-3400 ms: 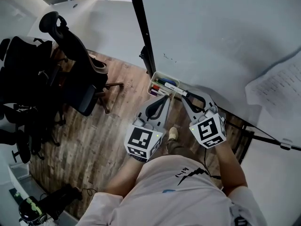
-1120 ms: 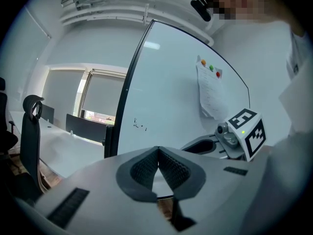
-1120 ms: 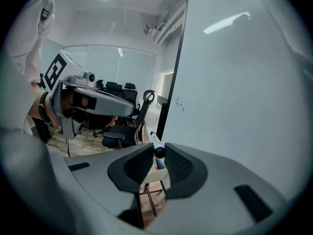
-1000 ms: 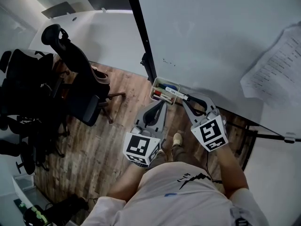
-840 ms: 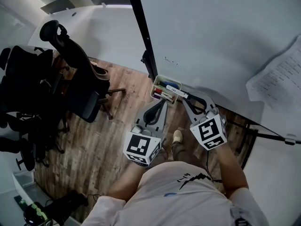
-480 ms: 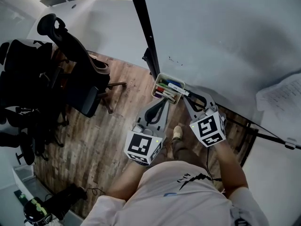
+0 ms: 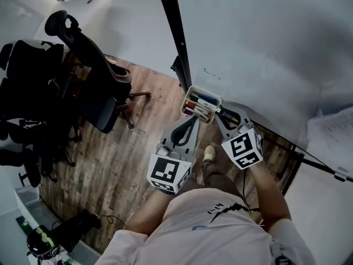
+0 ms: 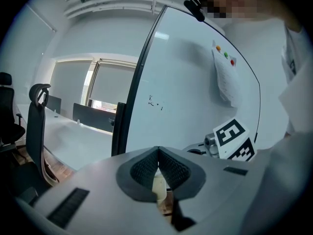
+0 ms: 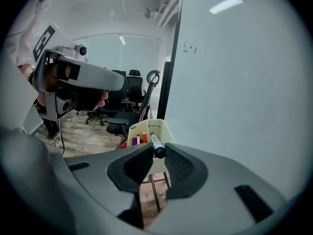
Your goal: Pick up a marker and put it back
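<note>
Your right claw (image 9: 157, 156) clamps the marker (image 9: 156, 144) at the bin (image 9: 165, 130); lower it in, let go. Left claw (image 8: 157, 166) is pressed together, empty.

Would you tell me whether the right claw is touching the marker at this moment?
Touching. The right gripper view shows the marker clamped in the right claw: its dark end sits pressed against both jaws, with no gap on either side.

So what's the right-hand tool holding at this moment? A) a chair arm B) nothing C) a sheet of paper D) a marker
D: the right gripper has its fingers shut on a marker, with the tray of pens just beyond it.
</note>
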A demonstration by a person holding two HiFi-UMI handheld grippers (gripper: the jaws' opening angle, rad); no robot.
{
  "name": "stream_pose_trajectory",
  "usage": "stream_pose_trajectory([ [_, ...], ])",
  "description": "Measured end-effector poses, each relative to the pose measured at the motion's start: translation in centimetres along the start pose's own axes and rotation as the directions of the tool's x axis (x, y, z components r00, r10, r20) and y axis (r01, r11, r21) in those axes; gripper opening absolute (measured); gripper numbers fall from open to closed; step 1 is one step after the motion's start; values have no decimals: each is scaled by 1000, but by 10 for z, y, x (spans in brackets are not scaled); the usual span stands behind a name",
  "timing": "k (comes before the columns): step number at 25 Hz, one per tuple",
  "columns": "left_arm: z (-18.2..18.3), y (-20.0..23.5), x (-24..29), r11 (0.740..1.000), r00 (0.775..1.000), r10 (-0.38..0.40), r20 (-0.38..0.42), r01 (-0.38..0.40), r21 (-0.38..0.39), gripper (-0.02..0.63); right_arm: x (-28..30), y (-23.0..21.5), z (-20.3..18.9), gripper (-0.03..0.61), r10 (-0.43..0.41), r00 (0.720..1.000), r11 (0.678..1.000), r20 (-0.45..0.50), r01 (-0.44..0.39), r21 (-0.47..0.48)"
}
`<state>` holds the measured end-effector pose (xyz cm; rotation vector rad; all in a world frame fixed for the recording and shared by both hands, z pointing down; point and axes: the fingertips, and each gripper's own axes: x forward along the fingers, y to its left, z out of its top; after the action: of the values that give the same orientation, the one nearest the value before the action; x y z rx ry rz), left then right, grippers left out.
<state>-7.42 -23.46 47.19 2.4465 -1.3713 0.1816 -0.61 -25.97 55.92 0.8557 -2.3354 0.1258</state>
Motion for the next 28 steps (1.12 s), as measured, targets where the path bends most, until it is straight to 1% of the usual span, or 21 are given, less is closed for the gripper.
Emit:
stream_pose_trajectory([
  [9, -2, 4, -1, 1000, 1000, 14, -5, -14, -6, 11, 14, 6, -13, 80, 42, 999, 999, -20, -41, 17],
  [13, -1, 1, -3, 1000, 1000, 8, -5, -8, -2, 12, 10, 5, -13, 81, 33, 999, 999, -19, -32, 31],
  [17, 1, -6, -4, 1000, 1000, -9, -1, 9, 7, 12, -2, 3, -8, 80, -4, 1000, 999, -6, 4, 38],
  [19, 3, -10, -5, 1000, 1000, -18, 2, 18, 14, 12, -10, 3, -3, 80, -24, 1000, 999, 9, 23, 41],
  [22, 7, -16, -9, 999, 1000, -30, 6, 30, 25, 12, -22, 7, 7, 79, -32, 999, 998, 39, 30, 56],
  [24, 10, -20, -12, 999, 999, -39, 10, 39, 32, 12, -30, 10, 17, 77, -31, 997, 997, 74, 26, 70],
  [28, 15, -28, -18, 998, 998, -58, 14, 58, 39, 12, -50, 14, 39, 44, -43, 986, 991, 160, 23, 129],
])
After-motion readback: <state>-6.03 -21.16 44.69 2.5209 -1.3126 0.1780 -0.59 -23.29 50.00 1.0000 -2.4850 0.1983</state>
